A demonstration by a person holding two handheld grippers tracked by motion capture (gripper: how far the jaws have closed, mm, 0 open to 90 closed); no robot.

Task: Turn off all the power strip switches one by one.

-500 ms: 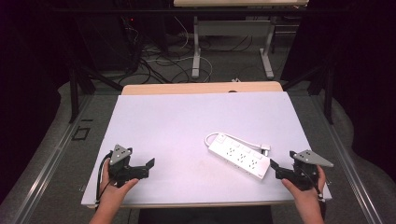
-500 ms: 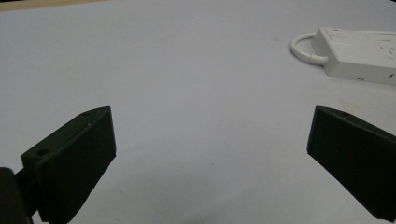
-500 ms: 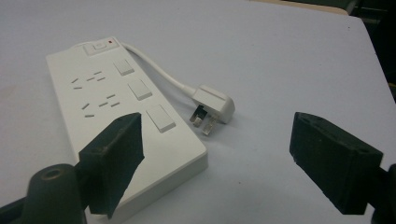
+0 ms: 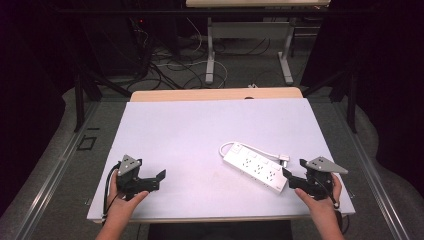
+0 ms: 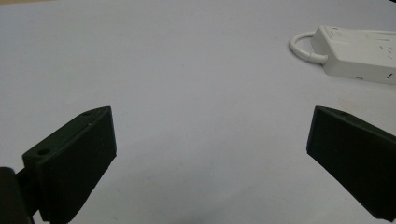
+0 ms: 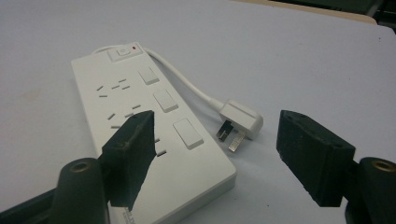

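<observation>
We are looking at the strip [image 4: 255, 167], a white power strip that is lying flat on the table [image 4: 200, 130], diagonal, with its near end just in front of the right gripper [image 4: 291, 177]. In the right gripper view the strip [image 6: 140, 121] is passing under the left jaw, and the plug [image 6: 240, 122] on its short cable [image 6: 187, 84] is resting just beside the strip, between the two jaws and a little ahead of them. The jaws are standing wide apart and are holding nothing.

We are judging that the approach is the risky part. The strip is flat and wide, so if the jaws are closing on its corner only, it could pivot and slide on the smooth table. The plug is lying close, so the right jaw could push it or catch the cable instead of the body. A grip on the rocker switches could also press one.

The right hand [image 4: 320, 192] is holding its gripper low, near the table edge, pointing toward the strip end. The left gripper [image 4: 159, 176] is well apart from the strip, near the left hand [image 4: 125, 197], low over the bare table. In its own view its jaws are also wide apart and empty, and the strip [image 5: 359, 53] is lying far ahead to the right of them.
</observation>
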